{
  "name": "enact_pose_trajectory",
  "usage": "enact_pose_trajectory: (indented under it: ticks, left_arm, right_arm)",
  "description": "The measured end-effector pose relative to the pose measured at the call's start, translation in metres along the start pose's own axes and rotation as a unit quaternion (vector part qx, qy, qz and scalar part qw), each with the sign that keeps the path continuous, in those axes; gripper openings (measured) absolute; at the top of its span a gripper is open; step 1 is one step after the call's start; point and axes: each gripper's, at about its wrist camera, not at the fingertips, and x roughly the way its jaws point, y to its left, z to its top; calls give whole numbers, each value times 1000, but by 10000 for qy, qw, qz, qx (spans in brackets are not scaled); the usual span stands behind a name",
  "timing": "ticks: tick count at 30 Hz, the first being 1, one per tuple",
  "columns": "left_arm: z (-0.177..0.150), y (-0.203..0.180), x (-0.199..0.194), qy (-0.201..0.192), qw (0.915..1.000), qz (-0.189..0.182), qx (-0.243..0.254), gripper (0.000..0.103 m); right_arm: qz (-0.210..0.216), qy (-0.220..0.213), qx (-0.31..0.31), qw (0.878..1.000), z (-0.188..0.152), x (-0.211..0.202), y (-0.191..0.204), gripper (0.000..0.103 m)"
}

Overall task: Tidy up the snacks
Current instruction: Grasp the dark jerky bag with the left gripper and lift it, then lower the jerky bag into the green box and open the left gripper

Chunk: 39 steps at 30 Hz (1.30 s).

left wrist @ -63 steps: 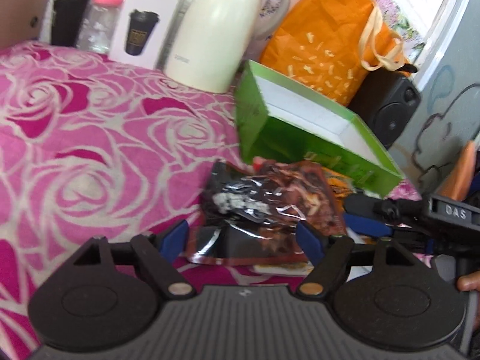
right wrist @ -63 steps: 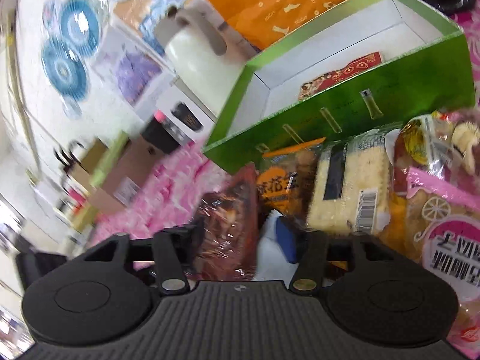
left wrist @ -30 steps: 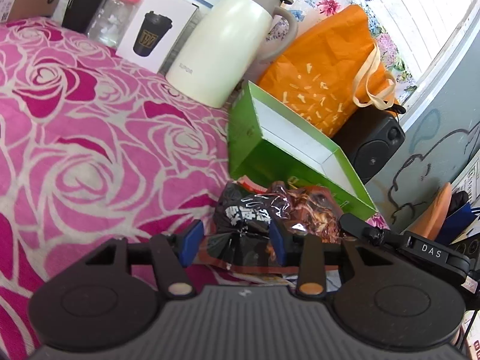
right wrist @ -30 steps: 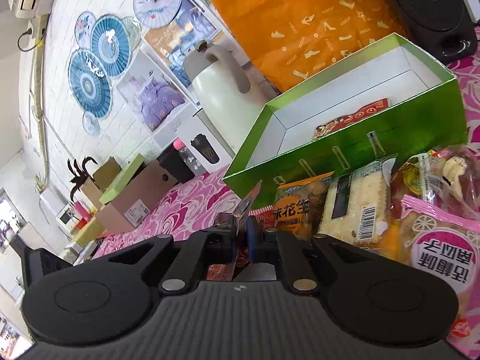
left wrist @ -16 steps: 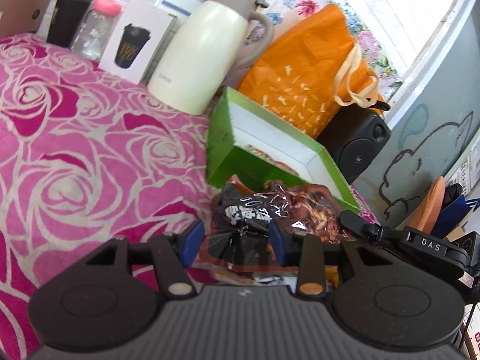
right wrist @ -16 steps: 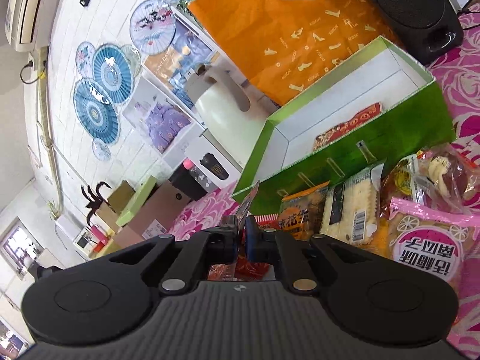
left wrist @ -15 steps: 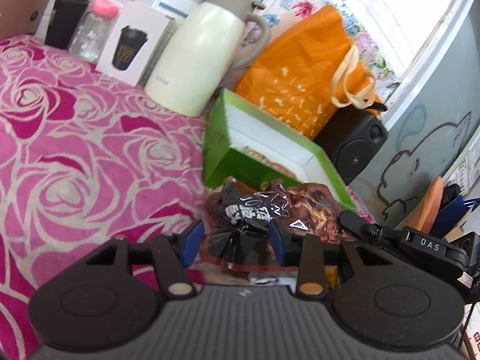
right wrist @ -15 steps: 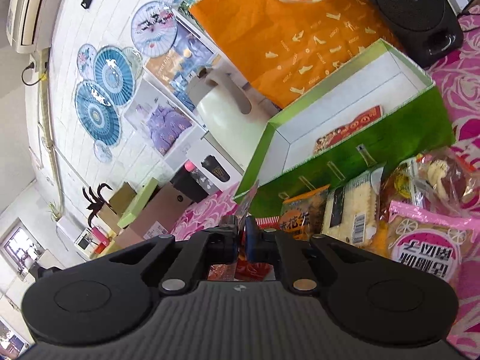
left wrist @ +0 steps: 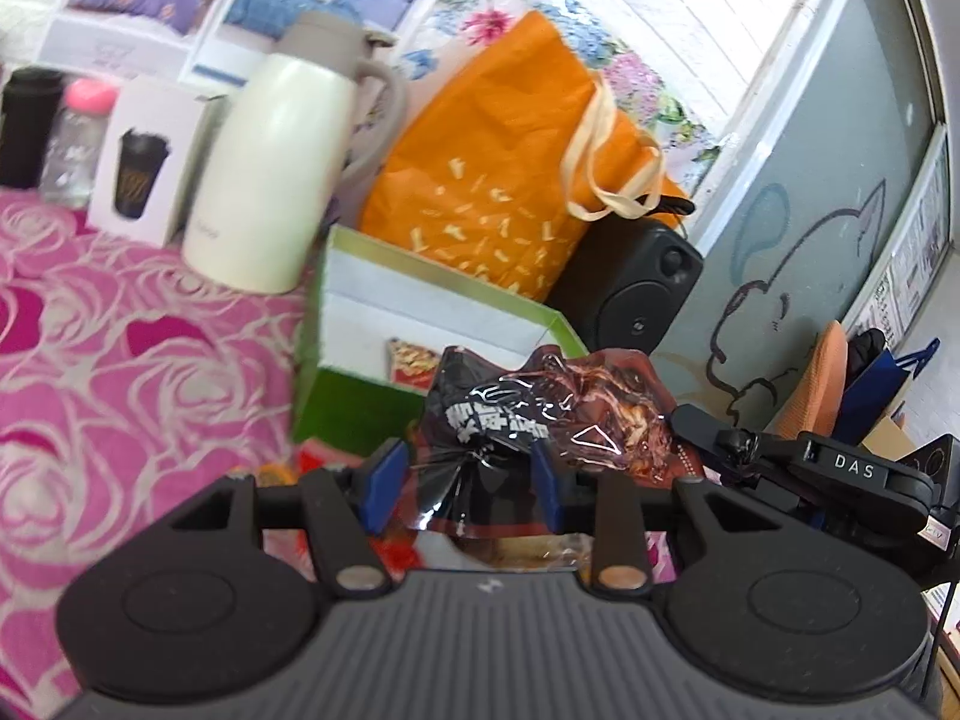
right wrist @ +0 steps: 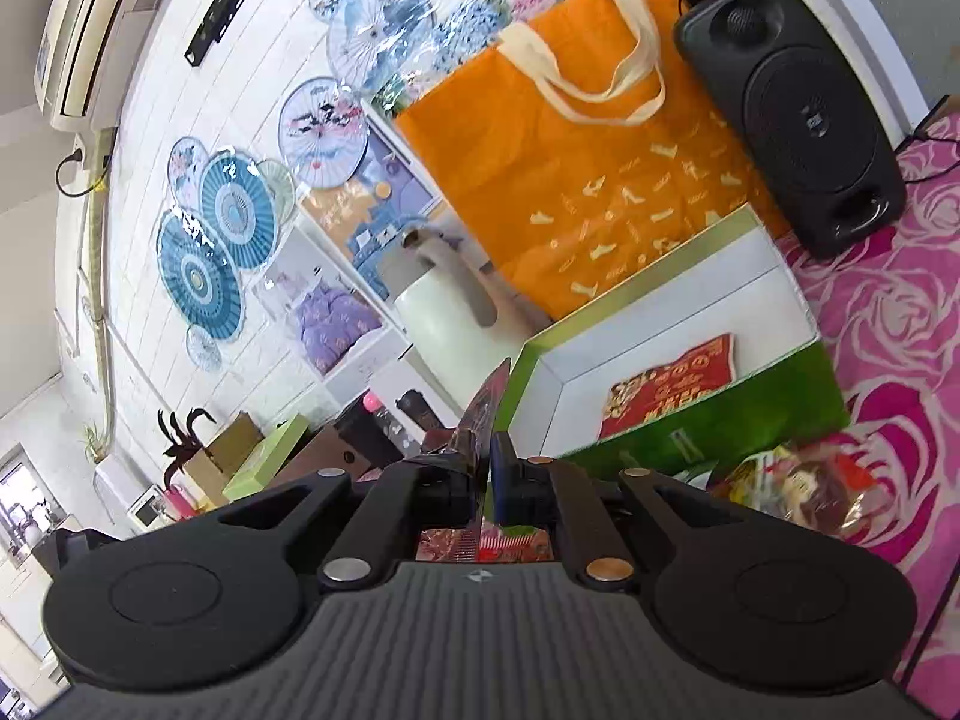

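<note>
Green box (right wrist: 708, 426), one red packet (right wrist: 672, 387) inside

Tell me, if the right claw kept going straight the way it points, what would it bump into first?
Probably the near wall of the green box, just ahead of the right claw, which is shut on the dark snack packet. Depth is hard to judge.

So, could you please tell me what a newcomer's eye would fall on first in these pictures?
Probably the dark glossy snack packet, held off the table with both the left gripper and the right gripper shut on it. Just beyond it sits the open green box with a red packet inside, backed by a bright orange tote bag and a cream thermos jug on the pink rose tablecloth.
</note>
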Motion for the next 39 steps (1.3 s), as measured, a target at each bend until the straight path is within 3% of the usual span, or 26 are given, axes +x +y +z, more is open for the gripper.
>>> enact_pose_trajectory:
  ticks: [5, 15, 21, 39]
  left_arm:
    - [14, -16, 17, -15, 9997, -38, 241, 29]
    - [31, -42, 69, 112, 9955, 266, 903, 29]
    - [37, -41, 92, 108, 9950, 298, 942, 29]
    - [51, -31, 145, -65, 9875, 900, 1292, 29]
  right_arm:
    - [-24, -105, -99, 9999, 20, 0, -9, 11]
    - [-244, -190, -41, 9995, 51, 15, -37, 11]
    - [-357, -197, -25, 9992, 62, 25, -52, 11]
    - [-654, 96, -90, 9978, 78, 85, -85, 13]
